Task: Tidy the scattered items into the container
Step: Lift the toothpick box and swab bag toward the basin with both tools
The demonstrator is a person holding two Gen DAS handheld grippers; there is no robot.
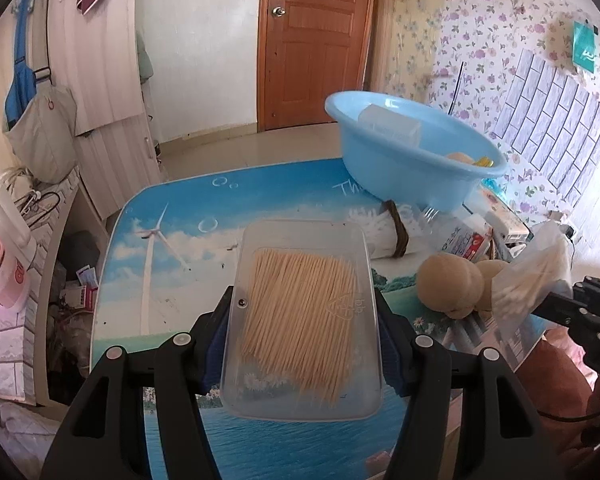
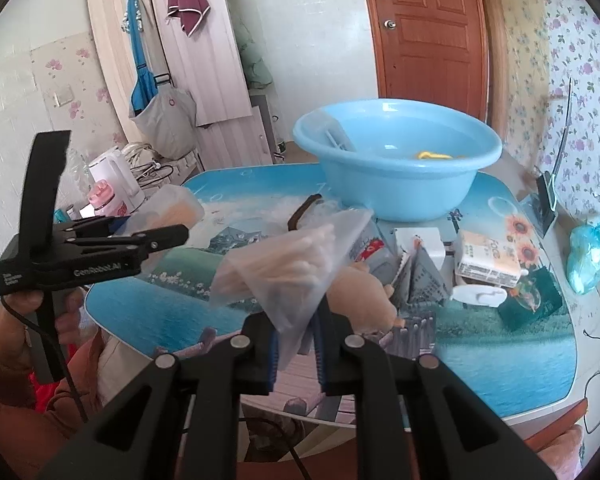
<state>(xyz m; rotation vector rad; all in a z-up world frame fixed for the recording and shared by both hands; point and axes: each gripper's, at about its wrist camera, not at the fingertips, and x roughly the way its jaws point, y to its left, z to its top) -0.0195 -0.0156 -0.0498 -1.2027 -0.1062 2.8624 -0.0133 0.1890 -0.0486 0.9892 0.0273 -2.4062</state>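
Across the middle of the room, your surface (image 2: 480,344) is the rounded top with the sea-and-windmill print; its near edge curves just under your grippers, and its left half lies bare and blue, giving open room there. The right half is crowded. At the far edge sits the light blue basin (image 2: 400,168), its rim wide open upward, with a clear box and something yellow inside.

Right of the basin's foot lie a tissue pack (image 2: 492,260), a white plug (image 2: 420,240) and a dark sunflower box (image 2: 532,296), close together, while a knotted blue bag (image 2: 588,256) sits by the right edge.

Your left gripper (image 1: 304,328) is clamped on the long sides of the clear toothpick box (image 1: 304,316), held above the surface; the box's long axis runs away from you toward the far edge, and the toothpicks inside lie the same way.

Your right gripper (image 2: 294,352) pinches the lower corner of a clear bag of cotton swabs (image 2: 288,268), which fans up and to the left, near side of the basin. Two round beige items (image 1: 452,284) rest just behind it.
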